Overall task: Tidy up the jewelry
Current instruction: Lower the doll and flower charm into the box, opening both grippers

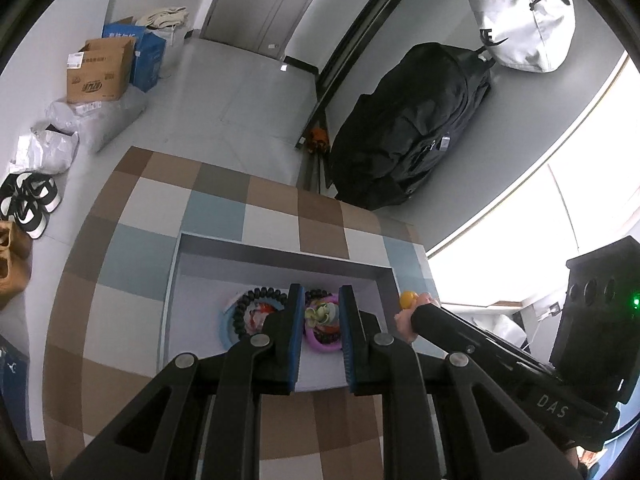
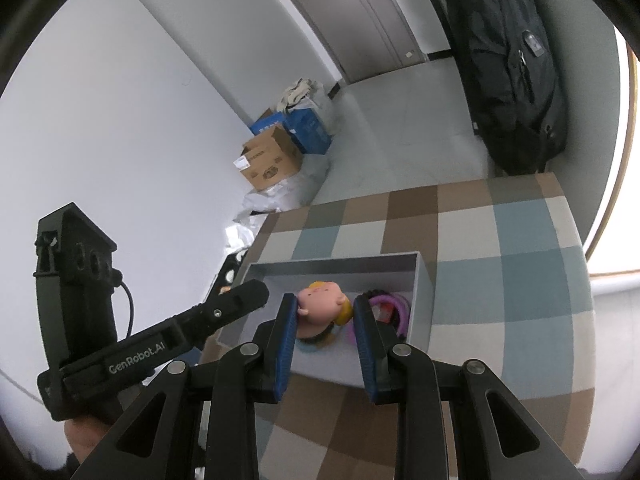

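A shallow grey box (image 1: 280,252) sits on a checkered table (image 1: 140,248). In it lie a black bead bracelet (image 1: 240,312), a light blue ring (image 1: 226,326), a purple ring (image 1: 320,344) and a flower charm (image 1: 320,314). My left gripper (image 1: 320,292) hovers over the box's near side, shut, with nothing between its fingers. My right gripper (image 2: 324,300) is shut on a small pink doll head with yellow hair (image 2: 320,296), held over the box (image 2: 424,292). In the left wrist view that gripper (image 1: 416,312) reaches in from the right at the box's corner. The left gripper (image 2: 256,292) shows at the right view's left side.
On the floor past the table's far edge, a black backpack (image 1: 412,128) leans on the wall under a white bag (image 1: 520,20). Cardboard boxes (image 1: 100,72), plastic bags and shoes (image 1: 32,200) line the left wall. A bright window lies to the right.
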`<state>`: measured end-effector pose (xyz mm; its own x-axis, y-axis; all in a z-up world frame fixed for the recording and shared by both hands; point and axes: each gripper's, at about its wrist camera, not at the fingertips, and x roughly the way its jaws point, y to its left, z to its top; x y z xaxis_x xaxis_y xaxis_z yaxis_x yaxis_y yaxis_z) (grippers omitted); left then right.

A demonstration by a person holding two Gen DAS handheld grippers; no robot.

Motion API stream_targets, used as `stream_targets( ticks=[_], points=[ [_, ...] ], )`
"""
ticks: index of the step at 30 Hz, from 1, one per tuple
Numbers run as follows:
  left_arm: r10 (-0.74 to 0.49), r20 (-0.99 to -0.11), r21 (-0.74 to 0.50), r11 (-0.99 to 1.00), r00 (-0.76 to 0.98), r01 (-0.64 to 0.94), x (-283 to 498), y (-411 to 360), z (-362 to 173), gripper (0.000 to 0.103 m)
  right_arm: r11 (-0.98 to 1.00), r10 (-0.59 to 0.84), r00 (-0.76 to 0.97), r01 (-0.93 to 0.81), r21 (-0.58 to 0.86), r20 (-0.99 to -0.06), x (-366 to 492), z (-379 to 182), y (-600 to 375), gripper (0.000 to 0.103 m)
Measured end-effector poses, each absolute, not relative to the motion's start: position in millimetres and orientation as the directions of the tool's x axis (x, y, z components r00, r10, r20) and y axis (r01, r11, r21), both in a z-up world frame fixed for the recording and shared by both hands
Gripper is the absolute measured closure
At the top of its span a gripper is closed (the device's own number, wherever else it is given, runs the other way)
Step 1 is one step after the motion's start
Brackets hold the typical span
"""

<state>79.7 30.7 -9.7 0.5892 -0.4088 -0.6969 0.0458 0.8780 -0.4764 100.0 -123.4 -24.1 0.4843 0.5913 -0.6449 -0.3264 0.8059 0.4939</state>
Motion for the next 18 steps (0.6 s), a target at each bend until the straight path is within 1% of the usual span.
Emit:
stream_targets(
  ticks=[12,18],
  points=[
    [-0.42,-0.722,-0.509,0.861,0.551,-0.011,94,41,-26,0.091,0.806,0.592,0.463,-0.306,0.507,-0.66,116,-34,-119,0.076],
    [-0.425,-0.728,-0.506,0.862,0.537,-0.004,96,39,-27,0.091,0.804,0.593,0.456,-0.297,0.515,-0.663,119,-35,-118,0.076]
  ],
)
